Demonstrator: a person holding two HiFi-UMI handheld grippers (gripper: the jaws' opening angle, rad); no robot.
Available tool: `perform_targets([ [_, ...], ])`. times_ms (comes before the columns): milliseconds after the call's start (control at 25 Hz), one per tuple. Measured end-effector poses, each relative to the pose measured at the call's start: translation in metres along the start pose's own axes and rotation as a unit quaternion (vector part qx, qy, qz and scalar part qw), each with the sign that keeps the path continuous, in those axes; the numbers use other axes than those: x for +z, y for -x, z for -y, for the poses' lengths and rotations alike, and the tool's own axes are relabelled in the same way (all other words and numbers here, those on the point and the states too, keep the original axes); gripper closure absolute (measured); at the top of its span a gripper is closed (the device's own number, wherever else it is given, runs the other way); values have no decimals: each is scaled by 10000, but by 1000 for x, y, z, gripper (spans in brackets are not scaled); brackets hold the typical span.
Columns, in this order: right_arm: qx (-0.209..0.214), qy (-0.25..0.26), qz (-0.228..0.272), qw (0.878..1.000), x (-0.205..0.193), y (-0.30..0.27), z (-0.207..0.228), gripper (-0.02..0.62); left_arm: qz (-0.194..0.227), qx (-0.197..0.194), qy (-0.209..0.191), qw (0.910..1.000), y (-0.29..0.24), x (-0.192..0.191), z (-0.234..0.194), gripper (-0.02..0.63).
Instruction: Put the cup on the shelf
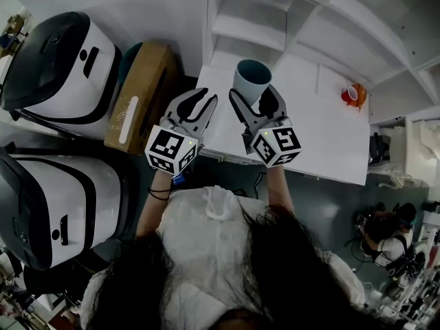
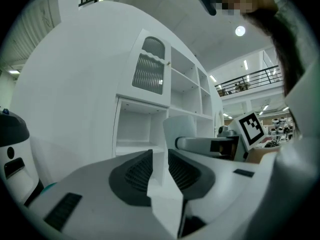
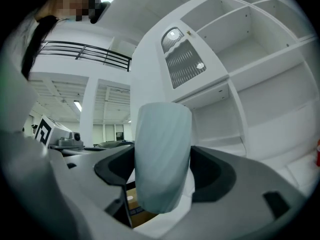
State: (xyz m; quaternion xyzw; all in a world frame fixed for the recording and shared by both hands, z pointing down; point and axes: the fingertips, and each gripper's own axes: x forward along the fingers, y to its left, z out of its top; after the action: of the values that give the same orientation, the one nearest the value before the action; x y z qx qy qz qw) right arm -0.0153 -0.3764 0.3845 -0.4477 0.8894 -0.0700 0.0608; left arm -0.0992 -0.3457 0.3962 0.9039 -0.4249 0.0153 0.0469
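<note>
Right gripper view: right gripper [image 3: 163, 176] jaws clamp the upright pale blue cup [image 3: 162, 149] before the shelf [image 3: 260, 79]; left gripper [image 2: 160, 166] jaws stand slightly apart, empty

This is a big test hall, a kind of lab, not a home. The roof is very high, and a round lamp [image 2: 240, 31] shines far up. A walkway with a dark railing [image 2: 252, 78] runs along an upper floor. A white shelf [image 1: 247, 23] and a white table [image 1: 330, 143] stand on a bare grey floor [image 1: 330, 205], like a pretend room set up inside the hall. Two big white and black machines [image 1: 62, 67] stand near the table. A brown cardboard box [image 1: 141, 91] stands between one of them and the table. Off to one side, another person [image 1: 390, 243] is by some dark gear.
</note>
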Motion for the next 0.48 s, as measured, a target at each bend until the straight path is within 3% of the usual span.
perform_targets([
  [480, -327, 358, 44, 9988, 15, -84, 38, 252, 23, -335, 26, 9994, -20, 5, -39, 514],
])
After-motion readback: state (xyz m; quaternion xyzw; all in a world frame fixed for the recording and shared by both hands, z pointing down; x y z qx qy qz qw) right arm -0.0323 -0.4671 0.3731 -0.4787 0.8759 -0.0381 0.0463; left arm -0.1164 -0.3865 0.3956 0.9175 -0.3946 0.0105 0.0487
